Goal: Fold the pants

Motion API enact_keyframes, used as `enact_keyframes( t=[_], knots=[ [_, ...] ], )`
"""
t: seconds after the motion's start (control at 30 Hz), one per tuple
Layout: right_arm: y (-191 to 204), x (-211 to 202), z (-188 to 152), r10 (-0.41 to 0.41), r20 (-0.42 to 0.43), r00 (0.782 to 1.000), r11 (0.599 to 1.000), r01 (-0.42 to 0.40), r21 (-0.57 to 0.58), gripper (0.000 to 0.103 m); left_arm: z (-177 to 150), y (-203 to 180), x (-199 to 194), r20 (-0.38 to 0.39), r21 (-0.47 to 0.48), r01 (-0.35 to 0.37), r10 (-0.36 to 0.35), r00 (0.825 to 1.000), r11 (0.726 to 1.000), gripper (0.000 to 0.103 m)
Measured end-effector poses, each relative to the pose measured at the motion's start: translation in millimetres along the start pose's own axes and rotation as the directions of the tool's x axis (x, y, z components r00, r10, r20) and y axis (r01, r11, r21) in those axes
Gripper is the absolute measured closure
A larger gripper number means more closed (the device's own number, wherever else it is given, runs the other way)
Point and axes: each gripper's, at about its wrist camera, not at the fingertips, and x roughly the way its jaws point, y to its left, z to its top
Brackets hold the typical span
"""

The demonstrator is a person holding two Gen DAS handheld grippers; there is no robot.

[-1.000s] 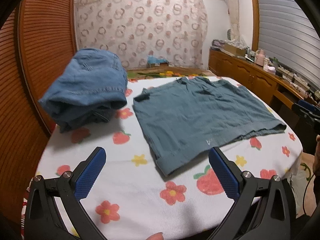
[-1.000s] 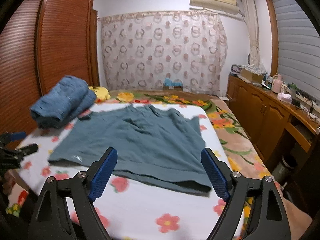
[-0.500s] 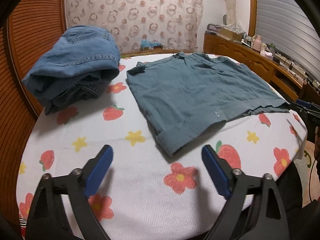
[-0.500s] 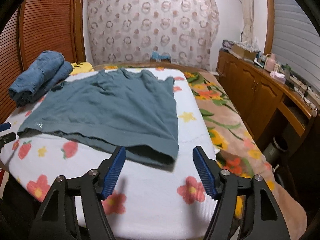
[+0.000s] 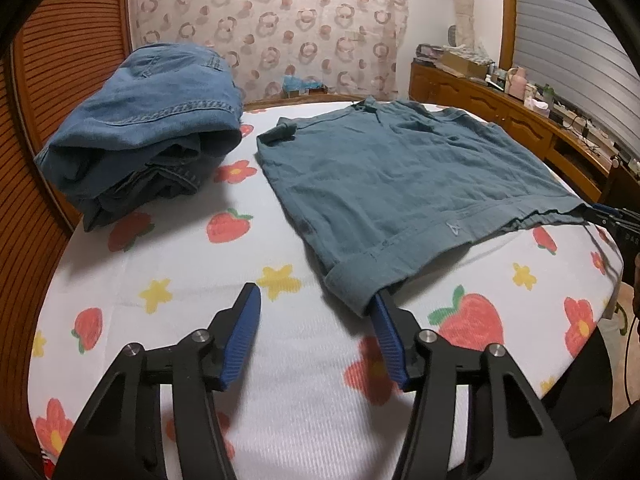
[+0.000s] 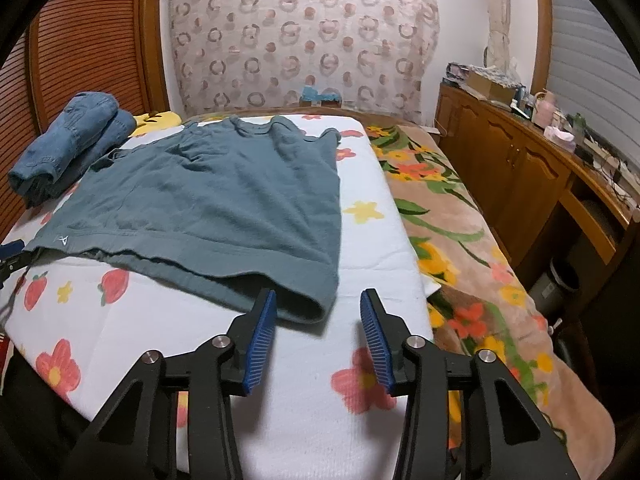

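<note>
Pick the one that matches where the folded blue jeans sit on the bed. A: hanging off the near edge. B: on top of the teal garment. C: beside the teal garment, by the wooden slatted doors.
C: the jeans lie beside the teal garment, next to the slatted doors.

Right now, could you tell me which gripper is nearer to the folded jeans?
Left. The left gripper sits at the teal garment's near corner beside the folded jeans; the right gripper is at the opposite near corner.

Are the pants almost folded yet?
Just starting. The jeans already sit folded at the side. The teal pants lie flat, unfolded. Both tools' jaws have just been closing at its near corners: left tool beside one, right tool around the other, neither gripping yet. All the folding is left.
</note>
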Motion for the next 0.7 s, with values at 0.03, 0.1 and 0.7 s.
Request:
enact_keyframes(
  t=[0.03, 0.1, 0.7],
  knots=[
    [-2.2, 2.4, -1.9, -0.002, 0.001, 1.0, 1.0, 0.002, -0.001, 0.066, 0.3, 0.4, 0.6, 0.0, -0.004, 0.005, -0.005, 1.0, 1.0, 0.049],
    [-17.1, 16.2, -10.1, 0.003, 0.009, 1.0, 1.0, -0.003, 0.001, 0.07, 0.9, 1.5, 1.8, 0.0, -0.016, 0.021, -0.021, 1.0, 1.0, 0.057],
    [-47.1, 4.3, -2.9, 0.084, 0.049, 0.995, 0.996, -0.083, -0.008, 0.1, 13.1, -2.8, -24.8, 0.057, 0.008, 0.107, -0.108, 0.993, 0.994, 0.097]
  ],
)
